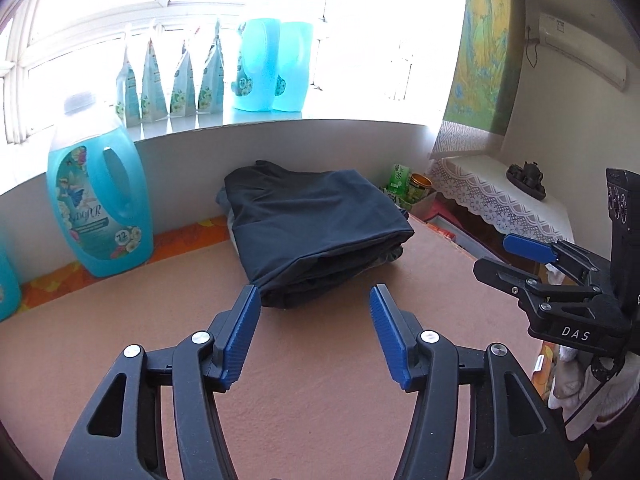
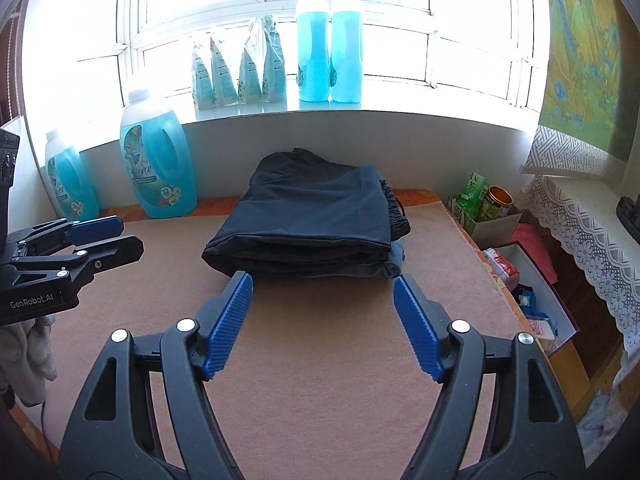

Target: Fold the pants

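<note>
A: How does the left gripper [image 1: 314, 300] stand?
B: Its two blue-padded fingers [image 1: 240, 334] are spread apart with nothing between them, angled downward and forward.

A: And the right gripper [image 2: 323, 289]?
B: Likewise parted, wider than the left, its ribbed blue pads [image 2: 228, 324] gripping nothing, tilted downward.

A: How do the two lie to each other?
B: Side by side and apart; each wrist view shows the other at its edge, held by a light-gloved hand [image 1: 576, 384].
</note>
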`<state>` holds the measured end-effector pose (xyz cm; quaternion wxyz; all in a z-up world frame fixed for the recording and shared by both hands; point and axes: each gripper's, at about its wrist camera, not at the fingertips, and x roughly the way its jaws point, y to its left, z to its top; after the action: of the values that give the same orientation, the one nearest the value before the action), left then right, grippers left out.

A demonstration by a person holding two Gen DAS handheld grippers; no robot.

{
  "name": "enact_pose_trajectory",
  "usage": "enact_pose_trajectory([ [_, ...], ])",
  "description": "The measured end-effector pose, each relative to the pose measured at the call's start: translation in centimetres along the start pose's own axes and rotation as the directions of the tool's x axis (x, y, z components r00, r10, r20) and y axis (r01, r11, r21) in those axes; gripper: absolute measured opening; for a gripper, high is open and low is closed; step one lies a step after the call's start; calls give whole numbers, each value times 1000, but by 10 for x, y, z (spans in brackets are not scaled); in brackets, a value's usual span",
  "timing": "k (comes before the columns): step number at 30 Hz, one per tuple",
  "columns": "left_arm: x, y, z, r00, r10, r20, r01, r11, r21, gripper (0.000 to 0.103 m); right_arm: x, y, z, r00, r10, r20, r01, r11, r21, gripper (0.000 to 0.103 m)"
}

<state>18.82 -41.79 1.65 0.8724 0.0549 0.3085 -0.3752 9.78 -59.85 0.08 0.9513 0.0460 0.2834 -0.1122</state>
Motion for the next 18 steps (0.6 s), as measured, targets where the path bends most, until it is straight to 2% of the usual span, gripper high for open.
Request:
enact_pose_trajectory([
  [4, -26, -5, -17, 1000, -6, 10, 6, 1000, 20, 58, -25, 11, -10, 1000, 4, 26, -4, 1000, 0, 76],
  [5, -32, -6, -21, 1000, -15, 8, 15, 1000, 22, 63, -33, 14, -13, 999, 6, 32, -6, 1000, -2, 78],
  [6, -38, -7, -25, 1000, -24, 7, 24, 999, 21, 67, -40, 18, -16, 999, 8, 41, -7, 1000, -3, 88],
  [8, -54, -11, -34, 1000, -15, 21, 14, 999, 39, 73, -54, 26, -23, 998, 3, 65, -3, 1000, -14, 94],
  [11, -76, -18, -49, 999, -1, 47, -2, 997, 72, 74, -74, 37, -35, 996, 4, 88, -3, 1000, -14, 95],
  [14, -94, -17, -64, 999, -13, 51, 11, 999, 50, 81, -91, 48, -47, 995, 29, 97, -29, 1000, -3, 100],
  [18, -112, -21, -85, 999, 21, 45, -24, 997, 67, 81, -107, 63, -67, 994, 12, 111, -11, 1000, -6, 102],
])
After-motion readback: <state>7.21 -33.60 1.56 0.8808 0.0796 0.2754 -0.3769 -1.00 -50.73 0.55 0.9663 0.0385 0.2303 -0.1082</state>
